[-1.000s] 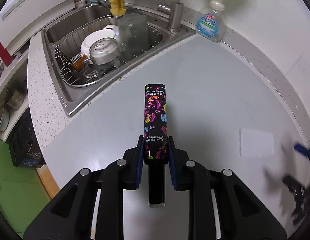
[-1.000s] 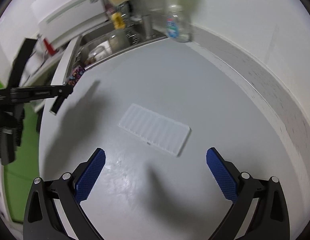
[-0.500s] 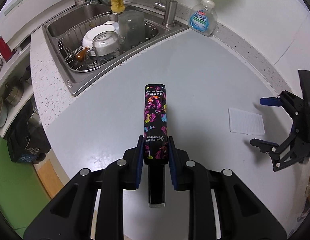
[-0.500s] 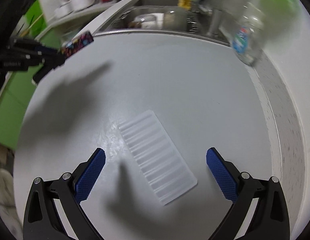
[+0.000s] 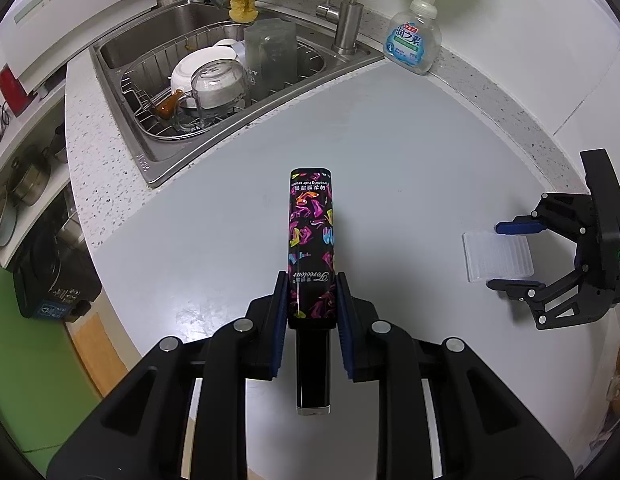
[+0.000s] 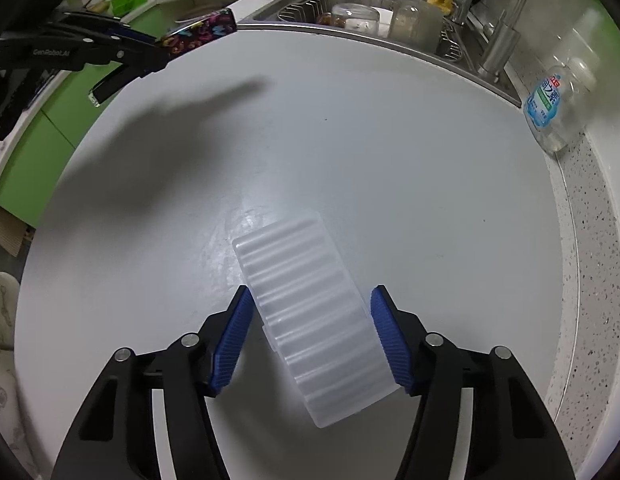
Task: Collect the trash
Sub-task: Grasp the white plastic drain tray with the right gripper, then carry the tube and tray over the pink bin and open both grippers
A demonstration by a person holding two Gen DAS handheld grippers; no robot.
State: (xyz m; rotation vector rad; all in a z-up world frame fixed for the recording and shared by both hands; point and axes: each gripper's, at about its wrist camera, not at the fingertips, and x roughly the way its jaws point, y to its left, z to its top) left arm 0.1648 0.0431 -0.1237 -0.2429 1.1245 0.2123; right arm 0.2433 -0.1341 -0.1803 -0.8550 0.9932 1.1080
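While our left gripper stays clamped on the black patterned tube above the counter's near edge, the jaws of our right gripper are closing around the ribbed clear plastic tray, pads not yet pressing. That tray lies flat toward the counter's right edge, nothing blocking it; the sink and soap bottle stand well apart along the far edge. A second ago the right gripper gaped wide, short of the tray; now it straddles it.
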